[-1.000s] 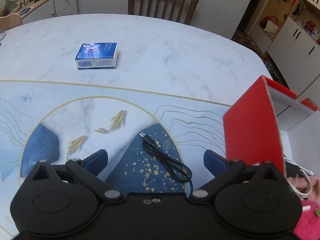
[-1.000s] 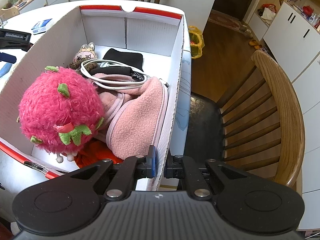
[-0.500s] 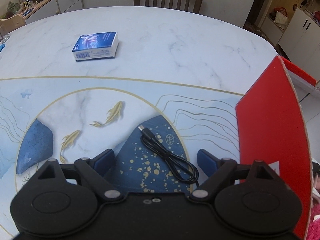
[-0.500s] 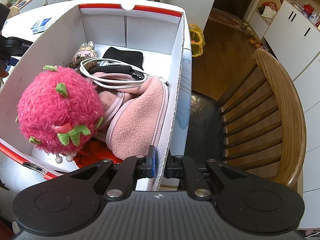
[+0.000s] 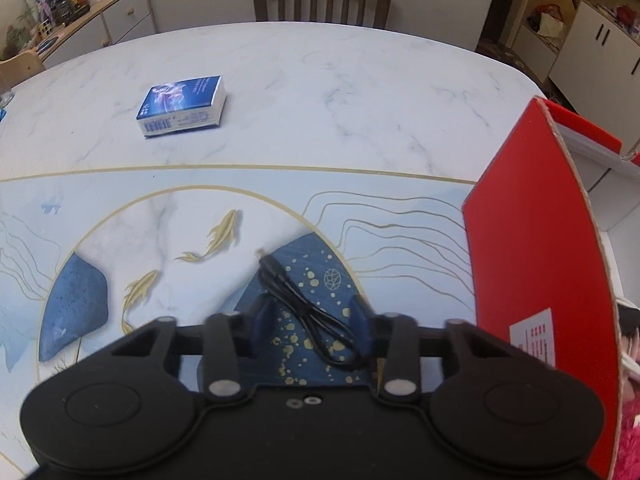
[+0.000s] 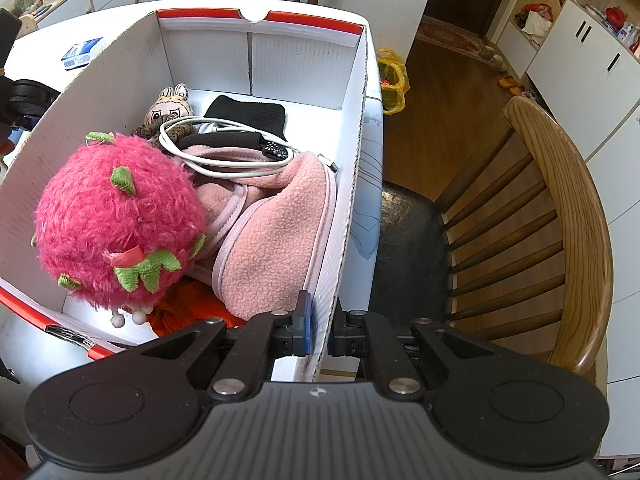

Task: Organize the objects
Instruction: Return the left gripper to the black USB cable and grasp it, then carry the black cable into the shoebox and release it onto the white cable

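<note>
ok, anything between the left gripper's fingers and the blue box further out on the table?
Only the black USB cable, coiled between the left gripper fingers. Beyond its plug, bare table up to the blue box, per the left wrist view.

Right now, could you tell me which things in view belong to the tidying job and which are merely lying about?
Job:
- black cable, between the left gripper fingers
- blue packet
- box, wall clamped by the right gripper

Lying about:
- chairs
- sideboard clutter

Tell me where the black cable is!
In the left wrist view, the black cable lies on the table, between the left claw's open fingers, left of the red box.
</note>
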`<state>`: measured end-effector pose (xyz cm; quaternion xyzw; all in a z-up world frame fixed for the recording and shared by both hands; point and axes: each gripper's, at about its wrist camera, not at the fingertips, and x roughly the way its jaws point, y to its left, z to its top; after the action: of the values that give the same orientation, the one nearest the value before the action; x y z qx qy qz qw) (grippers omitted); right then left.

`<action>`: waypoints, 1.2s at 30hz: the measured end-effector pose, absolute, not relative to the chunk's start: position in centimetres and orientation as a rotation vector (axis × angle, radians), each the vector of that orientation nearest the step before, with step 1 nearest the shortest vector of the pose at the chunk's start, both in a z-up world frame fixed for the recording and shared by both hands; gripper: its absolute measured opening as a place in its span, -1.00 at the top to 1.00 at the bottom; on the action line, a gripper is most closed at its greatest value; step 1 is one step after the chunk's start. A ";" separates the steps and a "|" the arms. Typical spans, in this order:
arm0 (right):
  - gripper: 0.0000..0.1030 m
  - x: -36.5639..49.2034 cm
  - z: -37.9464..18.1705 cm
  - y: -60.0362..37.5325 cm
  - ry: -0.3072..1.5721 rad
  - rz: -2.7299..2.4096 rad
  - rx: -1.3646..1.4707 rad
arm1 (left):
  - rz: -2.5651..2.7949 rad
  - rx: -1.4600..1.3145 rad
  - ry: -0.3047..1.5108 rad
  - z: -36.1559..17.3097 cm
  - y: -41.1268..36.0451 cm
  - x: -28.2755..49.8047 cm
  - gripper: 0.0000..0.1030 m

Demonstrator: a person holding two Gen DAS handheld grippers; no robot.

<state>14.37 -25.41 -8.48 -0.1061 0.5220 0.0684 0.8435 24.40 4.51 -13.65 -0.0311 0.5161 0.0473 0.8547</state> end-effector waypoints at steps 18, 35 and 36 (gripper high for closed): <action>0.86 14.3 -8.4 -25.4 1.099 0.142 -0.225 | -0.024 -0.170 1.033 -9.4 8.0 21.5 0.75; 0.86 14.3 -8.3 -25.3 1.092 0.142 -0.228 | -0.241 -0.153 0.884 -1.3 4.3 18.3 0.76; 0.86 14.3 -8.3 -25.3 1.091 0.142 -0.227 | -0.258 -0.150 0.872 -0.7 3.8 18.2 0.76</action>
<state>14.30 -25.28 -8.30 -0.1078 0.5173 0.0672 0.8463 18.16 3.79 -0.70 -0.0723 0.4209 -0.1243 0.8956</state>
